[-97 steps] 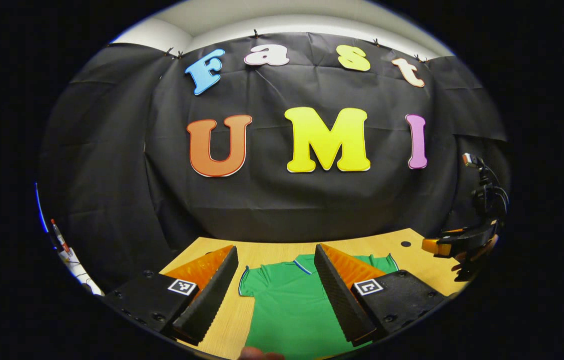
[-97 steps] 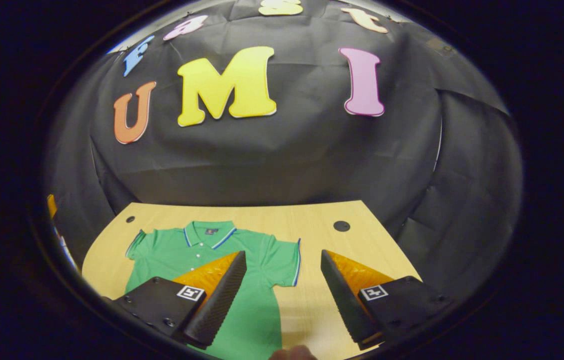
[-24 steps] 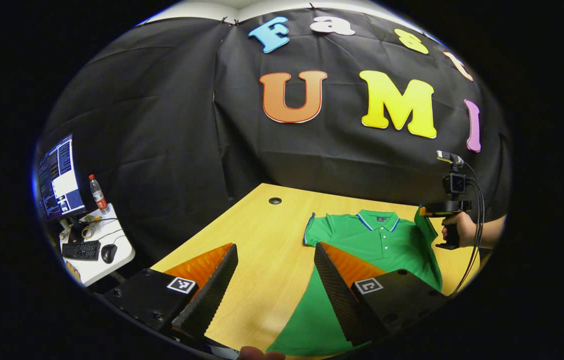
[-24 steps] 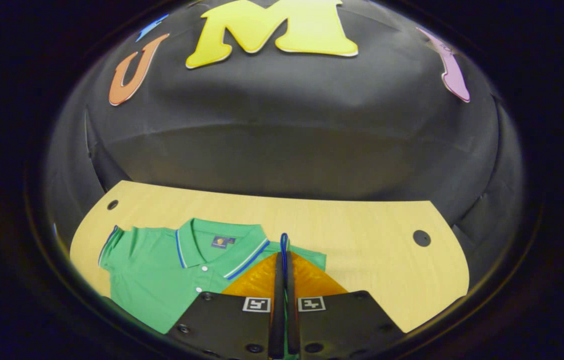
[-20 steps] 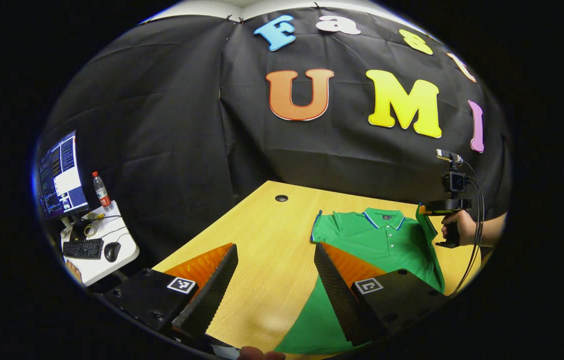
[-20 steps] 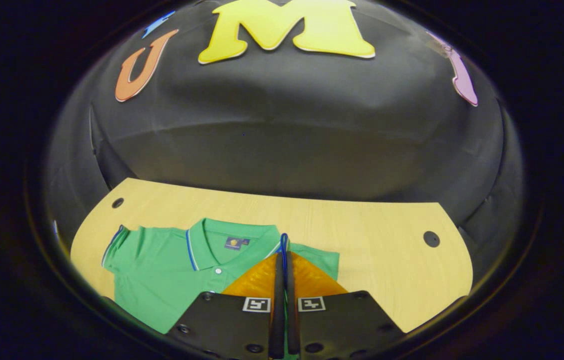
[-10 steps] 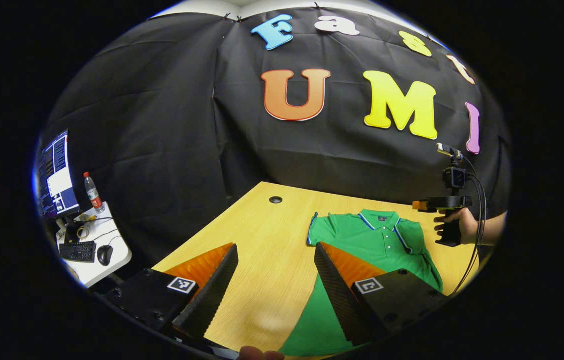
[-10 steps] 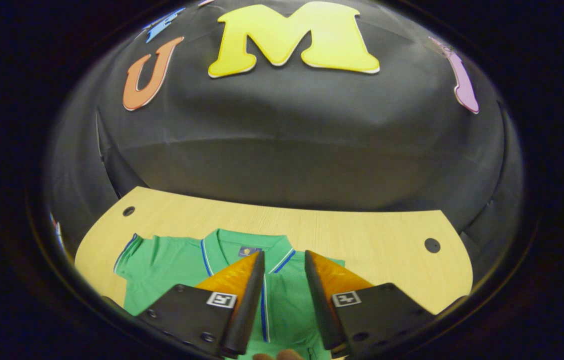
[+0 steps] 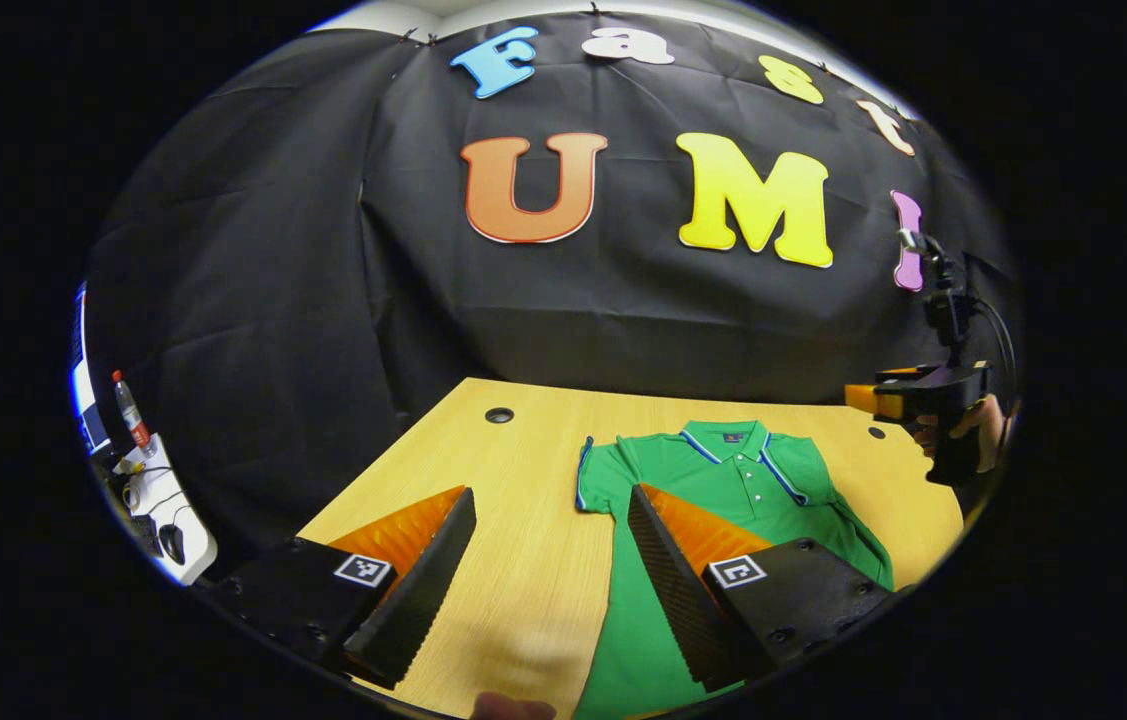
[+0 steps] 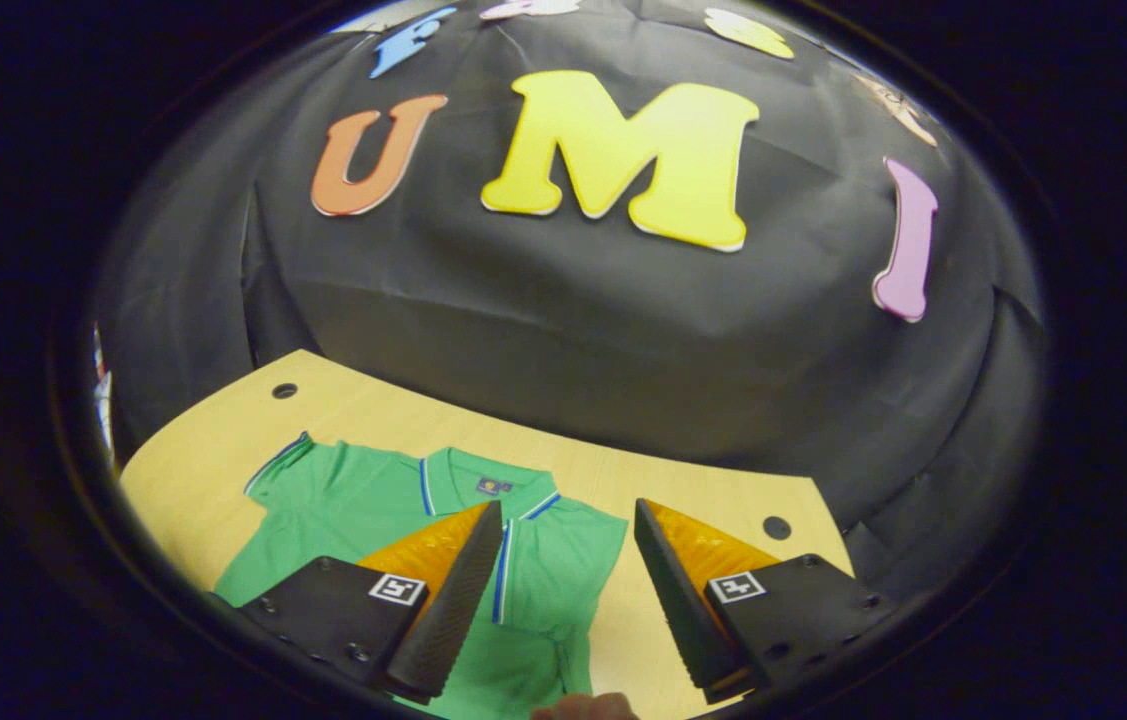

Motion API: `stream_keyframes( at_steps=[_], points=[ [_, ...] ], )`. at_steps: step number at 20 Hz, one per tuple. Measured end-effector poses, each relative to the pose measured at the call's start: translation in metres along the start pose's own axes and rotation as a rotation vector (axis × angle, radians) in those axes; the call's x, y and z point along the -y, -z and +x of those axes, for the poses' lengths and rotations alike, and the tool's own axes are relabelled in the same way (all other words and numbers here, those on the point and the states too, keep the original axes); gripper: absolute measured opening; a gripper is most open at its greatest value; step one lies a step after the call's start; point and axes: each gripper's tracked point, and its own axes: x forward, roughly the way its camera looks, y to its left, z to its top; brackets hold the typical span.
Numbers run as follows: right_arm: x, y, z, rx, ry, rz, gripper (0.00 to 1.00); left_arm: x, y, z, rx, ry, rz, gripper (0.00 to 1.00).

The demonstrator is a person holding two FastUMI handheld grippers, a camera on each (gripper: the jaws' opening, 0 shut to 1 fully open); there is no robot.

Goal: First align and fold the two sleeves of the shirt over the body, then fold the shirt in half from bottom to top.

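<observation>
A green polo shirt [image 9: 723, 485] lies flat on the wooden table [image 9: 513, 560], collar toward the wall. In the right gripper view the shirt [image 10: 353, 505] has its right sleeve [image 10: 563, 555] folded over the body, the blue cuff trim running down the chest. The other sleeve [image 9: 601, 470] is still spread out to the side. My left gripper [image 9: 550, 497] hovers open above the table at the shirt's left edge, holding nothing. My right gripper [image 10: 568, 510] is open and empty above the folded sleeve. It also shows raised in a hand [image 9: 978, 425] at the far right of the left gripper view.
The table has round cable holes [image 9: 499, 414] [image 10: 776, 527] near its back corners. Beyond the table's left end stands a white side desk [image 9: 158, 500] with a bottle [image 9: 128, 410] and a mouse. The black cloth wall closes off the back of the table.
My right gripper was shut on the right sleeve, then opened and let it drop folded onto the body. It has since lifted and drawn back. My left gripper stayed open and swung slightly.
</observation>
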Motion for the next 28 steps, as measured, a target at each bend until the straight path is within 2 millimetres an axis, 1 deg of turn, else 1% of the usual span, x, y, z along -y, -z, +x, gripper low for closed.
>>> stream_keyframes(
  at_steps=[2,3,6,8,10,11,13,16,17,18,20,24,26,28],
  points=[
    [0.001,-0.011,-0.035,0.029,0.001,-0.01,0.97,0.007,-0.002,0.016,0.007,0.037,0.01,0.99],
    [0.004,-0.012,-0.05,0.04,0.006,-0.011,0.99,0.009,-0.004,0.024,0.011,0.053,0.019,0.99],
    [0.018,-0.015,-0.093,0.048,0.034,0.002,0.99,0.019,-0.002,0.051,0.007,0.1,0.028,0.99],
    [0.029,-0.013,-0.118,0.046,0.051,0.016,0.99,0.026,0.001,0.07,0.002,0.128,0.031,0.99],
    [0.039,-0.007,-0.139,0.036,0.062,0.027,0.98,0.03,0.006,0.092,-0.004,0.144,0.027,0.99],
    [0.043,-0.001,-0.149,0.026,0.067,0.028,0.96,0.031,0.009,0.102,-0.014,0.145,0.025,0.99],
    [0.055,0.006,-0.163,0.018,0.09,0.019,0.98,0.032,0.017,0.119,-0.029,0.151,0.024,0.99],
    [0.068,0.017,-0.176,0.011,0.122,0.04,0.99,0.035,0.035,0.147,-0.071,0.162,0.037,0.99],
    [0.072,0.024,-0.178,0.001,0.125,0.053,0.99,0.031,0.04,0.156,-0.086,0.155,0.046,0.99],
    [0.073,0.032,-0.179,-0.017,0.119,0.074,0.98,0.029,0.046,0.164,-0.1,0.154,0.056,0.99],
    [0.077,0.047,-0.183,-0.051,0.113,0.101,0.99,0.025,0.053,0.18,-0.121,0.156,0.065,0.98],
    [0.089,0.062,-0.187,-0.084,0.137,0.101,0.99,0.019,0.067,0.201,-0.168,0.171,0.014,0.98],
    [0.092,0.068,-0.187,-0.097,0.147,0.11,0.99,0.014,0.075,0.214,-0.189,0.161,0.025,0.98],
    [0.093,0.073,-0.186,-0.111,0.15,0.119,0.99,0.014,0.081,0.223,-0.202,0.168,0.047,0.98]
  ],
)
